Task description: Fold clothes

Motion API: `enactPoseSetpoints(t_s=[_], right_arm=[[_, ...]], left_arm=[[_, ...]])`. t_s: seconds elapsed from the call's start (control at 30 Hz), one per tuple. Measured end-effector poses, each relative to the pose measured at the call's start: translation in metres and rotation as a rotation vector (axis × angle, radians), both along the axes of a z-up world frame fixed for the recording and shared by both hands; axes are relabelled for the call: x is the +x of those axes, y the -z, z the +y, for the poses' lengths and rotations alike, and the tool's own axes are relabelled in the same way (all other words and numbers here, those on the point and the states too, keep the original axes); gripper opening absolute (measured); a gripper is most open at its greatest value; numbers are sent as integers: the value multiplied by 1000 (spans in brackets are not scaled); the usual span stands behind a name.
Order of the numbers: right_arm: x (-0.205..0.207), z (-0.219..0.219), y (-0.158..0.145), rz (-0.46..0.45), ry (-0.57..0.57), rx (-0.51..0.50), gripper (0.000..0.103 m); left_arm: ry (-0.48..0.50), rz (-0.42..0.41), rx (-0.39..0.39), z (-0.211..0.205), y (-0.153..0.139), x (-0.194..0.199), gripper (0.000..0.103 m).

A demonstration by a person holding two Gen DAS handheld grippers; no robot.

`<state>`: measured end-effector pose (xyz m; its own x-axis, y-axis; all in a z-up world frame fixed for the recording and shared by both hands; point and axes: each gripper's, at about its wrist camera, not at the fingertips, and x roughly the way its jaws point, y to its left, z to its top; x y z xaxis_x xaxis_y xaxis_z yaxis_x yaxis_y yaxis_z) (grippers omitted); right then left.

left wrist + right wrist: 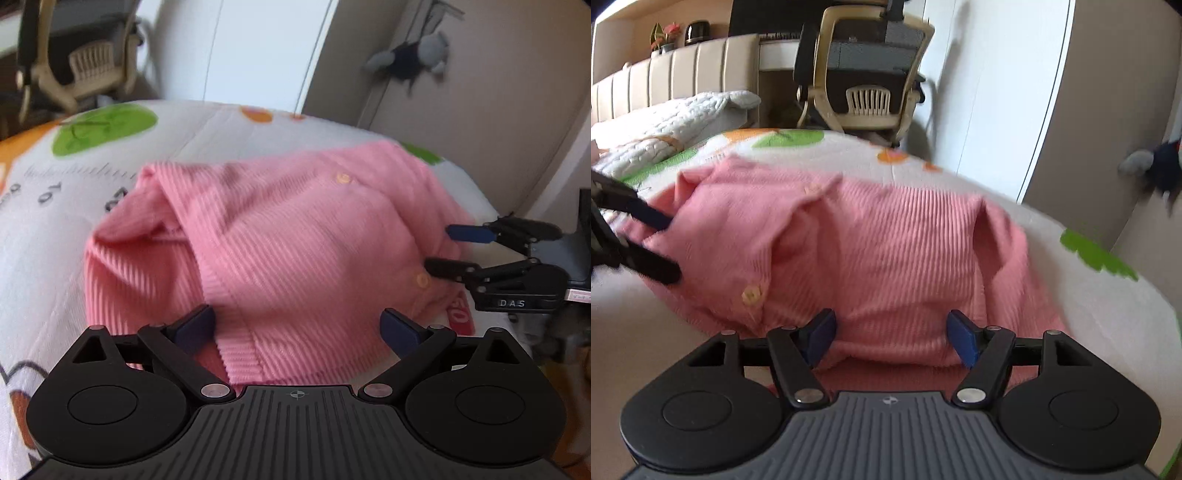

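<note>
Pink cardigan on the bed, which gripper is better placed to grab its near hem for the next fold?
Probably the left gripper: the pink cardigan has its ribbed hem corner lying right between those open fingers. The right gripper is open over plain fabric beside the buttons.

a pink ribbed cardigan (288, 254) lies bunched on a white quilt (44, 229) printed with green and orange shapes. the left gripper (297, 326) sits at its near hem, jaws wide. the right gripper (448, 251) reaches in from the right, jaws apart at the cardigan's edge near a button (422, 279).
</note>
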<state>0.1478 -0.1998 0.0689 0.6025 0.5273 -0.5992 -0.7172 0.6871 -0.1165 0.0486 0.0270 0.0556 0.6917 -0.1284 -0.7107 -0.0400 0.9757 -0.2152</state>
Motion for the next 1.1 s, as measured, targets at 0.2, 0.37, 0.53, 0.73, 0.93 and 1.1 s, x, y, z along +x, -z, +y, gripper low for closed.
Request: enactPoseSetpoints(t_s=[0.2,0.37,0.53,0.73,0.93,1.1], right_arm=[[6,2,-19,-6,6,130,67],[21,19,19,63,19,79,72],[17,20,19,37,16,57,74],[19,18,18,38,11,58,75],[22,19,18,56,-6,60,84],[26,17,19,98,12,69,102]], left_arm=[[-17,-1,35,-5,3,0,102],[-13,-15,80,-13,8,1,103],[-10,-15,78,-13,7,-2,103],[-49,-18,-56,9,-2,-11,103],[-230,-102,-6,46,-20,-40,100],[-311,-36,32,62,-2,-28,68]])
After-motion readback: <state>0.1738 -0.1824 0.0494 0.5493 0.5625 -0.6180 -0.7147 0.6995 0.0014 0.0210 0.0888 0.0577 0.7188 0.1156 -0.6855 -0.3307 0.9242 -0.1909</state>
